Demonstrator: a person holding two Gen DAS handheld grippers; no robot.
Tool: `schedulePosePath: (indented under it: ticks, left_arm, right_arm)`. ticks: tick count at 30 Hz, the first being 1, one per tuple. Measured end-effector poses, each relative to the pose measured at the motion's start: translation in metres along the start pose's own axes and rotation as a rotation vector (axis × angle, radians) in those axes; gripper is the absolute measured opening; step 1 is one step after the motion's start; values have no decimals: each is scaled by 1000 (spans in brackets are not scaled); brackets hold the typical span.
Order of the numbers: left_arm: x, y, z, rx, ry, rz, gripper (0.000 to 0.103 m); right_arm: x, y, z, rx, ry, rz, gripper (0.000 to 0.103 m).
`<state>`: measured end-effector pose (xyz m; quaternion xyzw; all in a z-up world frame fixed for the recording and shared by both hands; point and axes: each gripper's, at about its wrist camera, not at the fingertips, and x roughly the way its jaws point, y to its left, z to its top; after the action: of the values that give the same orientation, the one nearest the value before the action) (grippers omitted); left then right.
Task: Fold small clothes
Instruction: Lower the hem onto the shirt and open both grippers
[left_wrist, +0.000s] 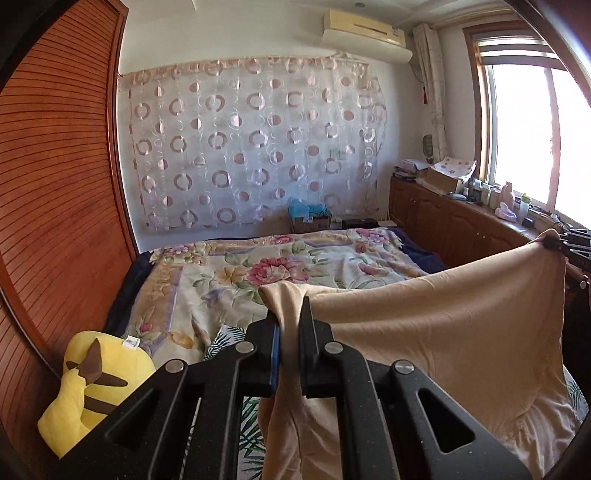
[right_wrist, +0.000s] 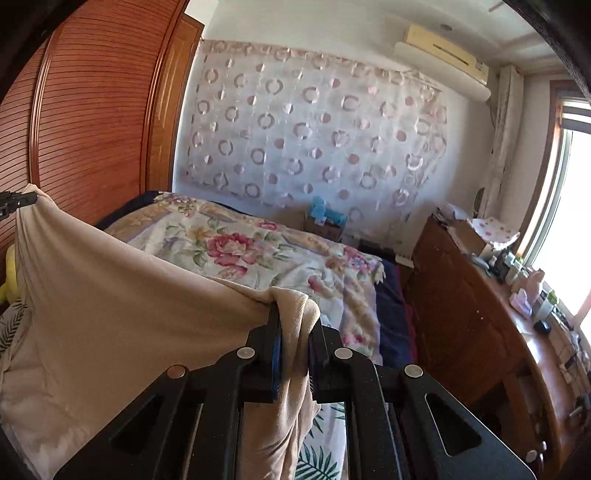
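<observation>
The left tool (left_wrist: 290, 317) is clamped narrow on one top corner of a beige garment (left_wrist: 443, 332), a bunch of the cloth pinched between its black fingers and trailing down beneath them. From there the garment's upper edge runs taut across to the right tool (right_wrist: 293, 317), which grips the opposite corner the same way, its jaws nearly together with a fold of cloth squeezed between them. The garment hangs between the two tools as a spread sheet, its lower part draping down onto the bed (left_wrist: 229, 273).

At the far left stands a reddish wooden wardrobe (left_wrist: 55, 184) with slatted doors, and a yellow plush toy (left_wrist: 96, 384) sits against it at the bed's near corner. The bed carries a flowered quilt, with a leaf-print sheet (left_wrist: 255, 424) showing nearer the tools and a dark blue layer at its edges. Behind the bed a sheer curtain (left_wrist: 251, 147) with a circle pattern hangs on the white wall, and an air conditioner (left_wrist: 365, 33) is mounted high above it. To the right a low wooden cabinet (right_wrist: 461, 314) runs beneath a bright window (left_wrist: 532, 140), its top crowded with boxes, bottles and small items.
</observation>
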<state>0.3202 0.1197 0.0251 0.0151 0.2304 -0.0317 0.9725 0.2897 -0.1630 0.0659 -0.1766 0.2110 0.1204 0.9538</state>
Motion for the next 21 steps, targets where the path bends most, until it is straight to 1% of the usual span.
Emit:
schedulePosePath:
  ticks: [1,3,4,6,7,11,14,16,19,20,21]
  left_arm:
    - [13,0,1,0,20,-6,9]
    - [33,1,0,0,52,-15,9]
    - [42,1,-1,2,68,-21,9]
    - [63,2,-2,-2,100,-33,9]
    - [72,2,-4,-5,115,-40,9]
    - [109,0,-15,6,186,-62,9]
    - [126,-4,-24,21,225,-72,9]
    - [137,-5,-27,26,251,-80,9]
    - [144,-3,-30,27,284,-98,17]
    - [145,-2,-30,28,290,-99,24]
    - [144,-1,-29,30,293,-99,33]
  right_arm:
    - [13,0,2,2,17,5,11]
    - [27,-13,30,9,47,14,11]
    - [39,-14,33,13,67,22,11]
    - [37,-31,38,20,93,33,11]
    - [45,-38,39,23,109,39,11]
    - [78,-46,39,25,178,56,11]
    - [102,-51,40,38,233,74,11]
    - [115,-56,43,48,254,86,11]
    - [120,-61,41,71,283,101,11]
    - [119,-62,36,79,291,103,11]
    - [119,-65,37,89,299,107,11]
